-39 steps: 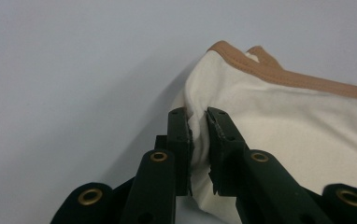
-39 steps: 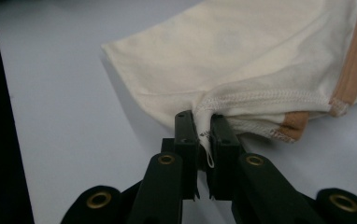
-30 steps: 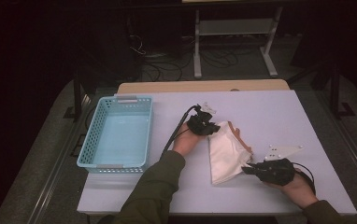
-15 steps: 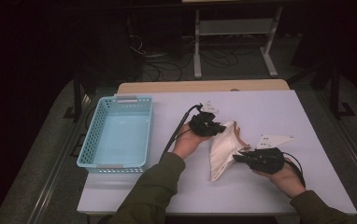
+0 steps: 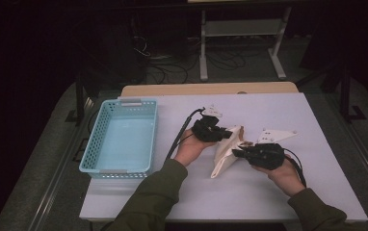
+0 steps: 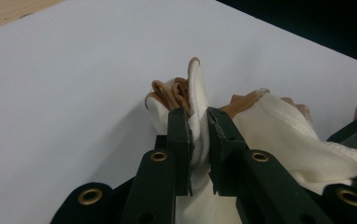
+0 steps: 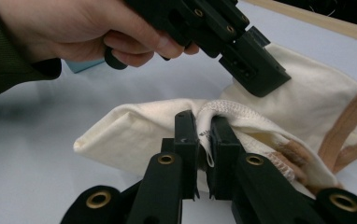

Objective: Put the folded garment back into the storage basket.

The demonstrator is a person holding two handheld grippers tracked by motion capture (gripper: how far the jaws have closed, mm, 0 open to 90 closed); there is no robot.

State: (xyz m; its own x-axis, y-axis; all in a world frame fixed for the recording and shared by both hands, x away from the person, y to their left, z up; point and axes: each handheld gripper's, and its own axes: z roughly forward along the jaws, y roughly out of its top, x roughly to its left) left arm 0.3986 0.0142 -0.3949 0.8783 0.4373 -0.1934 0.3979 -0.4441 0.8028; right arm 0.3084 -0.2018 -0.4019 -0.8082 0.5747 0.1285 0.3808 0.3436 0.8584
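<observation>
**Both grippers clamped on a cream cloth bag at mid-table**

High view: a cream cloth bag (image 5: 225,155) with tan trim lies on the white table (image 5: 317,192), right of the light-blue plastic basket (image 5: 122,139). Its long axis runs diagonally — one end near the person and to the left, the other up and to the right, between the two grippers. The left gripper (image 5: 228,133) meets its upper end; the right gripper (image 5: 236,153) meets its right edge, lower down.

Left gripper view: the left gripper (image 6: 198,140) is clenched on a bunched fold of the bag (image 6: 284,140) — cloth fills the narrow gap between the jaws, and tan trim stands up just beyond the tips.

Right gripper view: the right gripper (image 7: 203,140) is pinched on a stitched hem of the bag (image 7: 134,135), which stretches left to right across the table, the tan-trimmed end at the right. The left gripper (image 7: 256,70), held in a hand (image 7: 88,30), reaches down onto the cloth from above.
</observation>
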